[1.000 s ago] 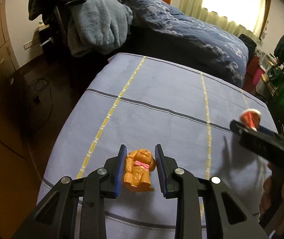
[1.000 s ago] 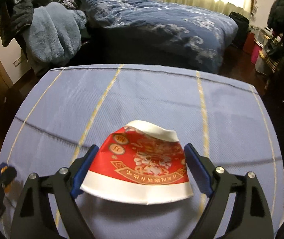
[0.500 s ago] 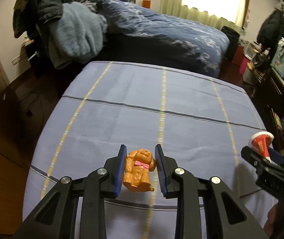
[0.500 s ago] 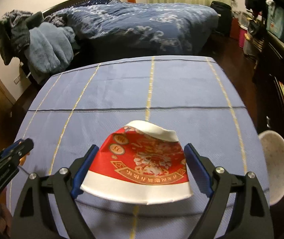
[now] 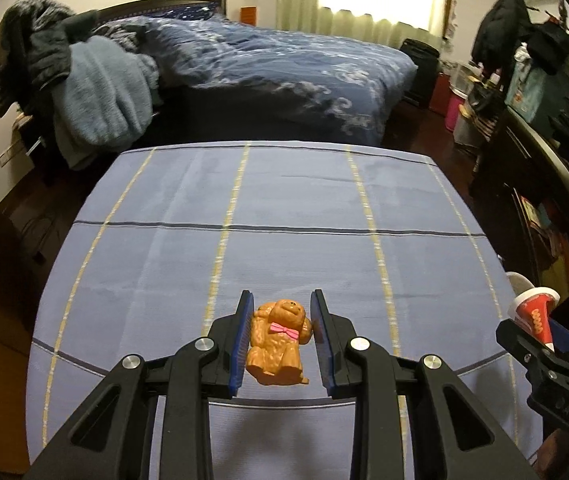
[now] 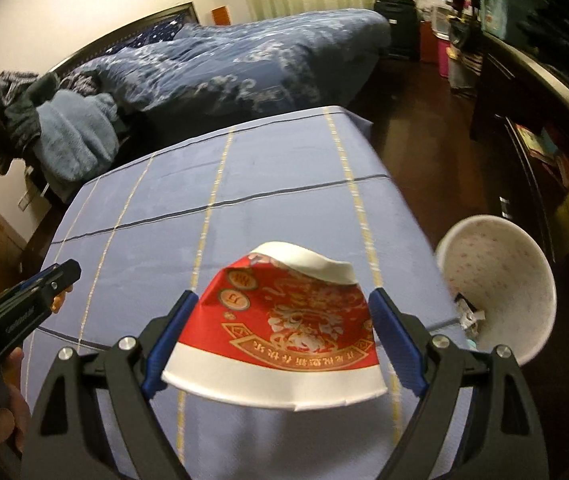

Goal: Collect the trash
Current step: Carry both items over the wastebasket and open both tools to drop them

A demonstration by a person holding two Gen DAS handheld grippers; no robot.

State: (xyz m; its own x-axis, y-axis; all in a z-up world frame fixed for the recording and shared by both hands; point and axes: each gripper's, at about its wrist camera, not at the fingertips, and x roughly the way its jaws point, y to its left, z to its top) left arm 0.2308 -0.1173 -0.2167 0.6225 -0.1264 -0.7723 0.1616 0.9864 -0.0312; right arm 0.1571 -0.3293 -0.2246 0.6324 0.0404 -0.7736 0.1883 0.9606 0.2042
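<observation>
With the right gripper clenched on the flattened red paper cup at frame centre and the white bin at right, centring over its mouth before releasing looked wise, while the left gripper clamped an orange toy dog.

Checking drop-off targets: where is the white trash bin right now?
In the right wrist view the white bin stands on the floor off the table's right edge, just right of the crushed red cup held by the right gripper.

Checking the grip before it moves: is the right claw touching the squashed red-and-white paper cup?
Touching. The right wrist view shows the right claw pressing both blue pads against the flattened red-and-white paper cup.
</observation>
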